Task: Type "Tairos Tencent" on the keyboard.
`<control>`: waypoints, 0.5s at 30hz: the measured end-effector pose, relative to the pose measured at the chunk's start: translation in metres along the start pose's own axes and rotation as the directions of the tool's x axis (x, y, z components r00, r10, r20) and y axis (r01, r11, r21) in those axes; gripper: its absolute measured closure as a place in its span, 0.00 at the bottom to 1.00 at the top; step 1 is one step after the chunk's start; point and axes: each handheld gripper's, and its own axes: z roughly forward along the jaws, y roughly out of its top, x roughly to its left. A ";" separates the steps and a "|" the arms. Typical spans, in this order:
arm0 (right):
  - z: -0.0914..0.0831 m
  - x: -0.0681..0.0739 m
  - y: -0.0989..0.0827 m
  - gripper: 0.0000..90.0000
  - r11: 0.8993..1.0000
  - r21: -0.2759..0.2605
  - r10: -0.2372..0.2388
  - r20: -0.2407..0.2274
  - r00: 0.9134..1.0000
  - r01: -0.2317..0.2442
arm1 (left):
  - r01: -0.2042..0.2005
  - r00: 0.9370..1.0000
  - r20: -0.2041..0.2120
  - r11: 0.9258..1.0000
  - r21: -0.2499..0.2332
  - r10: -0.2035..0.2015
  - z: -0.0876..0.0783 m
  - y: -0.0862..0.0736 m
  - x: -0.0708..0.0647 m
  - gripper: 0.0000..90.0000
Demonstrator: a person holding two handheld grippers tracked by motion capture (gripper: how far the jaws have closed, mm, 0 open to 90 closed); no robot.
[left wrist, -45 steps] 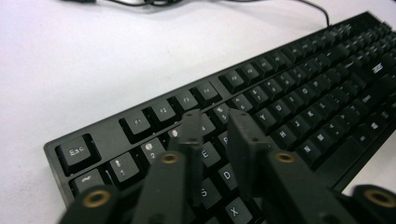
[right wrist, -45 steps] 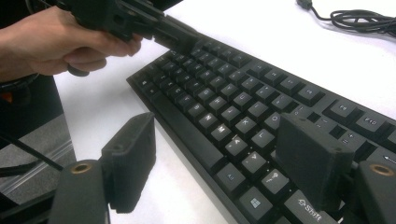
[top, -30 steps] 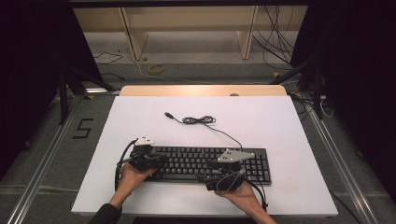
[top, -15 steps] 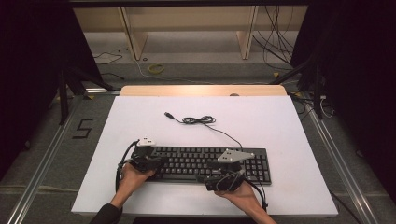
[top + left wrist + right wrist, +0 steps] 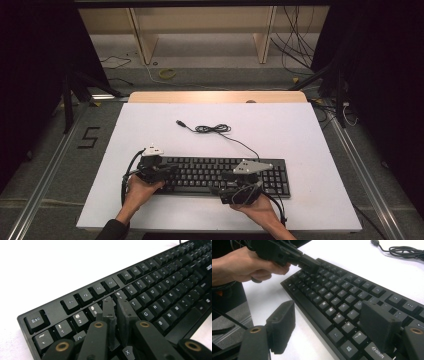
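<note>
A black keyboard (image 5: 220, 175) lies near the table's front edge, its cable (image 5: 215, 129) coiled behind it and ending in a loose plug. My left gripper (image 5: 172, 171) is over the keyboard's left end. In the left gripper view its jaws (image 5: 115, 302) are shut with only a thin slit between them, tips down on the number-row keys and nothing held. My right gripper (image 5: 220, 183) is at the keyboard's front edge, pointing left. It is open (image 5: 329, 322) and straddles that edge, with one pad (image 5: 282, 325) over the bare table and the other pad (image 5: 378, 325) above the keys.
The white table (image 5: 300, 130) has bare surface behind and to both sides of the keyboard. A wooden strip (image 5: 215, 96) runs along its far edge. In the right gripper view a hand (image 5: 242, 265) holds the left gripper (image 5: 307, 262) over the keys.
</note>
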 end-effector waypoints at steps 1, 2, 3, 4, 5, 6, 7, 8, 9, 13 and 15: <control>0.000 0.000 0.000 0.33 1.000 0.000 0.000 0.000 1.000 0.000 | 0.006 1.000 0.001 1.000 -0.004 -0.006 -0.001 0.000 0.000 0.92; 0.000 0.000 0.000 0.33 1.000 -0.001 -0.001 -0.001 1.000 0.001 | 0.005 1.000 0.002 1.000 -0.005 -0.005 -0.001 0.000 0.000 0.92; 0.000 0.000 0.000 0.33 1.000 0.000 -0.001 -0.001 1.000 0.001 | 0.003 1.000 0.003 1.000 -0.006 -0.003 -0.002 0.000 0.001 0.91; 0.000 0.000 0.000 0.33 1.000 -0.001 -0.001 -0.001 1.000 0.001 | 0.005 1.000 0.005 1.000 -0.008 -0.005 -0.002 0.000 0.001 0.90; 0.000 0.000 0.000 0.33 1.000 0.000 -0.001 -0.001 1.000 0.001 | 0.005 1.000 0.006 1.000 -0.008 -0.005 -0.003 -0.001 0.001 0.89; 0.000 0.000 0.000 0.33 1.000 0.000 -0.002 0.000 1.000 0.002 | 0.006 1.000 0.007 1.000 -0.010 -0.006 -0.003 -0.001 0.001 0.88; 0.000 0.000 0.000 0.33 1.000 0.000 -0.001 0.000 1.000 0.001 | 0.009 1.000 0.009 1.000 -0.014 -0.009 -0.003 -0.001 0.001 0.87; 0.000 0.000 0.000 0.33 1.000 0.000 0.000 0.000 1.000 0.000 | 0.011 1.000 0.010 1.000 -0.015 -0.010 -0.004 -0.001 0.001 0.86; 0.000 0.000 0.000 0.33 1.000 0.000 0.000 0.001 1.000 0.000 | 0.012 1.000 0.011 1.000 -0.013 -0.012 -0.004 -0.001 0.001 0.83; 0.000 -0.001 0.000 0.33 1.000 -0.002 0.001 0.001 1.000 -0.001 | 0.026 0.999 0.024 0.999 -0.022 -0.025 -0.007 -0.002 0.001 0.75; 0.000 -0.001 0.001 0.33 1.000 -0.002 0.001 0.000 1.000 -0.001 | 0.034 0.999 0.038 0.999 -0.026 -0.033 -0.009 -0.002 0.002 0.71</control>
